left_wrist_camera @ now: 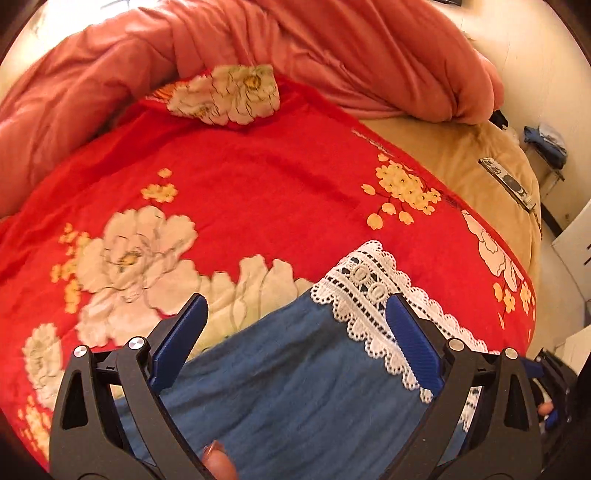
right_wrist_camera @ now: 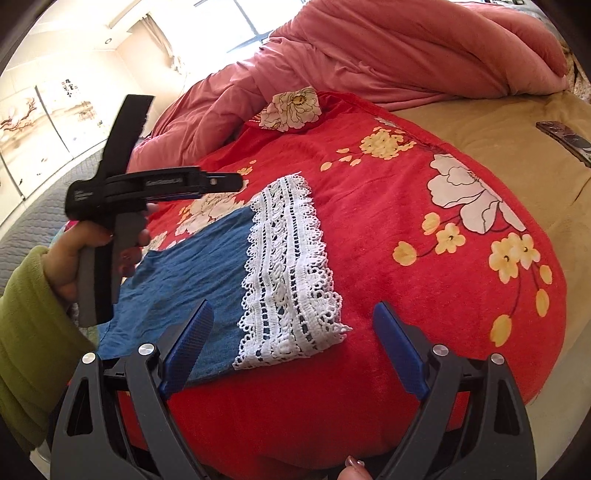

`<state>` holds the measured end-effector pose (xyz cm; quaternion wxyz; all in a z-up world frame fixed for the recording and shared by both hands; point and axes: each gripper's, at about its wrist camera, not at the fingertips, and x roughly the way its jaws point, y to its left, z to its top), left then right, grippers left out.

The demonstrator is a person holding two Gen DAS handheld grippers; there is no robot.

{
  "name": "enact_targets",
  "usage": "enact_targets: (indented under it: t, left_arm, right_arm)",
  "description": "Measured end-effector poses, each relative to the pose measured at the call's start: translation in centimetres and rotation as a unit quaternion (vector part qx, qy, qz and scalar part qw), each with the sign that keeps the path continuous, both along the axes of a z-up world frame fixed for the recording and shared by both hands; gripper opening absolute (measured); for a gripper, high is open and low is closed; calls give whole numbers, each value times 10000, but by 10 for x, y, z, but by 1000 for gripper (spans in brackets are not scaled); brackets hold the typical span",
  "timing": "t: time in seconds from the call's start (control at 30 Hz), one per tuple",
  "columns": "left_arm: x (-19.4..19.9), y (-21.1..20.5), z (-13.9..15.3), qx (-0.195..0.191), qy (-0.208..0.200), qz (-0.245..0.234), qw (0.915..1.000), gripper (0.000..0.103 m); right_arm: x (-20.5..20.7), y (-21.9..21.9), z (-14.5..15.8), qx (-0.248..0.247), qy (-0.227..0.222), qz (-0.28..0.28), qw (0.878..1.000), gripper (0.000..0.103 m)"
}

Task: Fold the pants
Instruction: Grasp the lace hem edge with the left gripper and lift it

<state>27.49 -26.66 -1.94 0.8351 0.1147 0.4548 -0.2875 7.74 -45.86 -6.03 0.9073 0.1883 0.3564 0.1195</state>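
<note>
Covering most of both views is a wide bed, seen from above at a slant. Its base layer is a tan plush sheet [right_wrist_camera: 480, 122], left bare along the far right side. A red fleece blanket printed with large white peonies and small yellow blossoms [left_wrist_camera: 258, 177] is spread over the middle of the bed. A bulky salmon-pink quilt [left_wrist_camera: 332, 48] is heaped along the far edge, with one corner of the red blanket turned up against it. Pale cream walls [left_wrist_camera: 535, 55] are seen behind the bed, and in the right wrist view a bright window [right_wrist_camera: 236, 22] and sliding panels painted with blossoming branches [right_wrist_camera: 40, 122] are shown at the upper left.

The blue denim-like pants with a broad white lace hem [right_wrist_camera: 207, 266] are laid flat on the red blanket, near its front edge, the lace end [right_wrist_camera: 291, 280] pointing to the right.

The left gripper [left_wrist_camera: 295, 325], black with blue pads, is held over the blue fabric and the lace; its jaws are spread wide, with nothing clamped. It is also seen from the side in the right wrist view [right_wrist_camera: 236, 182], gripped by a hand [right_wrist_camera: 77, 254] in a green fleece sleeve [right_wrist_camera: 26, 332]. The right gripper [right_wrist_camera: 293, 328] is likewise held agape, hovering at the near corner of the lace hem, pads apart from the cloth.

A dark rectangular remote-like object [left_wrist_camera: 508, 182] lies on the tan sheet, well apart from the pants.
</note>
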Motion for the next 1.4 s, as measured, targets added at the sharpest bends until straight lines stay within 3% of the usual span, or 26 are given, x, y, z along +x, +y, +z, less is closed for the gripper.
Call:
enact_targets:
  t: [0.13,0.17,0.33,0.5,0.6,0.73,0.97,1.03,1.07,1.17,1.4]
  left_arm:
    - [13,-4,-10,-264,285,-93,9992,80]
    - [15,-5,-11,-323,340,-103,9988,73]
    - [32,-10,-26,-632,797,-283,9944,61]
    - [39,-16,-36,-883,1078,-562,9886,61]
    - [36,-25,-38,-832,1055,-768,9880,57]
    - [32,-32,-44,-722,978,-892,9886,53]
    - [36,-29,-49,-896,1075,-864,9864,52]
    - [32,-33,-47,-867,1024,-916,9867,41]
    - [29,-34,-47,-825,998,-951,9870,29]
    - [21,-38,-41,-679,820,-1104,9882,24]
    - [22,-23,-31,-1027,778,-1075,9858,14]
  right_arm:
    - [2,0,-4,150,-54,35,9999,70]
    - [2,1,-4,258,-110,54,9996,70]
    - [9,2,-11,405,-67,66,9991,70]
    - [14,4,-13,387,-58,92,9992,70]
    - [14,6,-13,370,-88,111,9992,70]
    - [13,5,-13,409,-116,95,9990,57]
    - [19,4,-16,630,-155,89,9979,55]
    - [21,3,-16,635,-160,69,9978,45]
    - [21,3,-16,673,-163,69,9976,41]
    - [21,3,-17,773,-189,150,9967,36]
    - [22,-1,-17,1115,-195,222,9933,30]
